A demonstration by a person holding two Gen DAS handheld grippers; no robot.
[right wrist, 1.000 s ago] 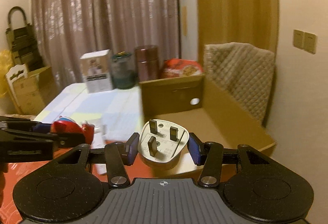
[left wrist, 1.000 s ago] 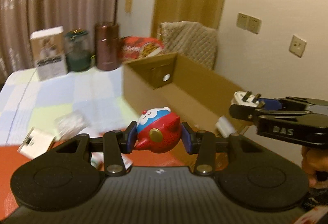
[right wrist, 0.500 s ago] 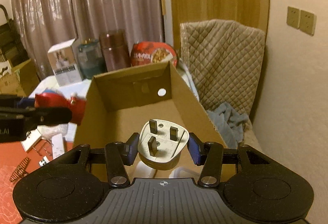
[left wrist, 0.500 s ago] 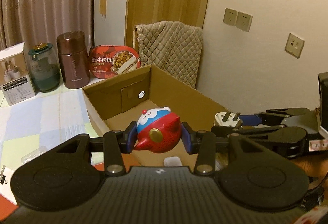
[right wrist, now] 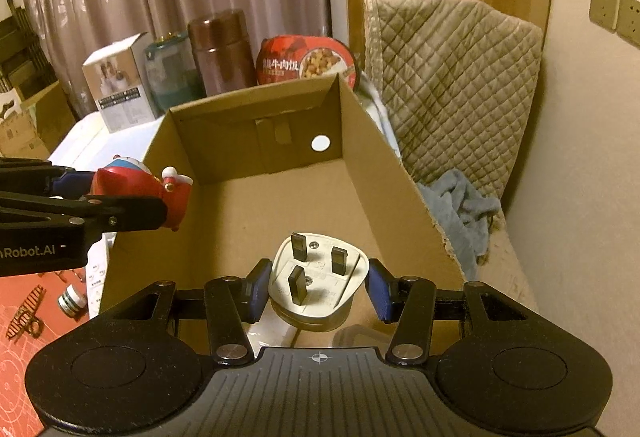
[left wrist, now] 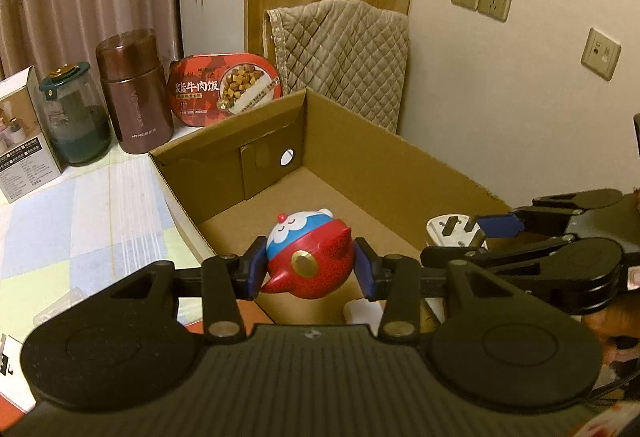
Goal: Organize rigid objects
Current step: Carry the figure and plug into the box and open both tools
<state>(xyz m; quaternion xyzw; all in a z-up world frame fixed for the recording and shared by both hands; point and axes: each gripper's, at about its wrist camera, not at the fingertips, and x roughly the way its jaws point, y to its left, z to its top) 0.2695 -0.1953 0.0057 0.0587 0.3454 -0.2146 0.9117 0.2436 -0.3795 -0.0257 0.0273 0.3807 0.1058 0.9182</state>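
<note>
Left wrist view: one box, two grippers, two loads

One open cardboard box [left wrist: 400,153] sits on the table. Two grippers hang over it, each carrying one item. Left gripper [left wrist: 310,269] clamps one red-and-blue toy figure [left wrist: 308,261]. Right gripper [right wrist: 318,287] clamps one white three-pin plug [right wrist: 320,277], pins facing up.

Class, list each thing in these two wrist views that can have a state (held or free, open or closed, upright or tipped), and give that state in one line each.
Left tongs: shut on the toy.
Red and blue cartoon toy: held, above the box.
Right tongs: shut on the plug.
White three-pin plug: held, pins facing up.
Cardboard box: open-topped.
Brown flask: upright, lid on.
Green-lidded jar: upright, closed.
Red meal box: sealed, leaning.
</note>
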